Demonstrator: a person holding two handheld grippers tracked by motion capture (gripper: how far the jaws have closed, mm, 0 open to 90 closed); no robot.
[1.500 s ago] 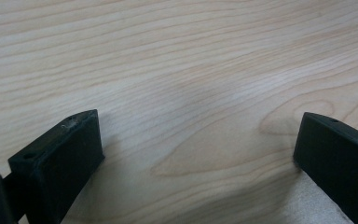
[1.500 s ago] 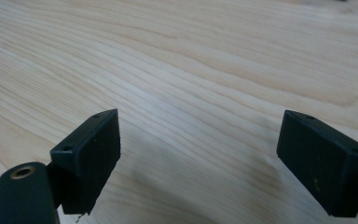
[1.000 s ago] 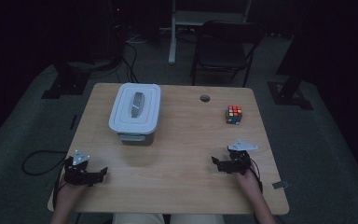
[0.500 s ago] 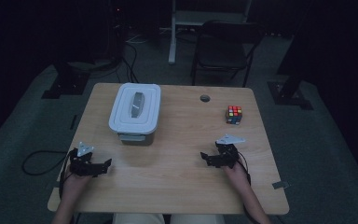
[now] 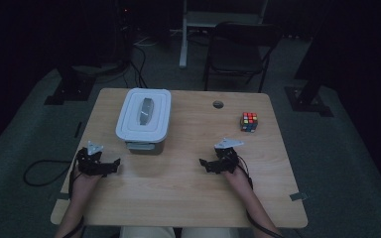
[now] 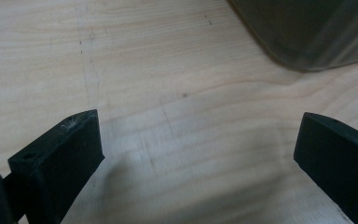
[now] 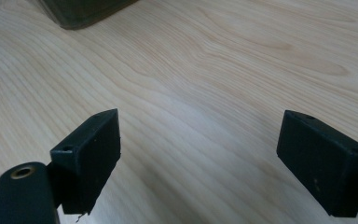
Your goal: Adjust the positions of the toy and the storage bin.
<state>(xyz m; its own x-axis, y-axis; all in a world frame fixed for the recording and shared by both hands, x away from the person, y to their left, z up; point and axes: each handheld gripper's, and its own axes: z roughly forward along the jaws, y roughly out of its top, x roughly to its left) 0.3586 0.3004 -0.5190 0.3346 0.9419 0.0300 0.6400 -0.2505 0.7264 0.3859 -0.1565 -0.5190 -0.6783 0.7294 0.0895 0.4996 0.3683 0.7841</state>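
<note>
A grey storage box with a white lid (image 5: 144,119) stands on the wooden table (image 5: 188,198), left of centre. A Rubik's cube (image 5: 249,122) sits toward the right edge. My left gripper (image 5: 112,166) hovers low over the table just front-left of the box, jaws wide apart with nothing between them. In the left gripper view (image 6: 200,126) the box's corner (image 6: 307,32) is at the upper right. My right gripper (image 5: 205,166) is open and empty, front-right of the box and pointing left. The right gripper view (image 7: 200,126) catches the box's base (image 7: 84,9) at the top left.
A round cable hole (image 5: 218,104) lies in the table's far side. Behind the table are a dark folding chair (image 5: 238,49) and stand legs (image 5: 69,84). A cable (image 5: 39,171) trails on the floor at the left.
Both hands have moved away from the table's front edge toward the box. The right gripper has slid left, the left gripper forward and a little right. Both stayed open.
</note>
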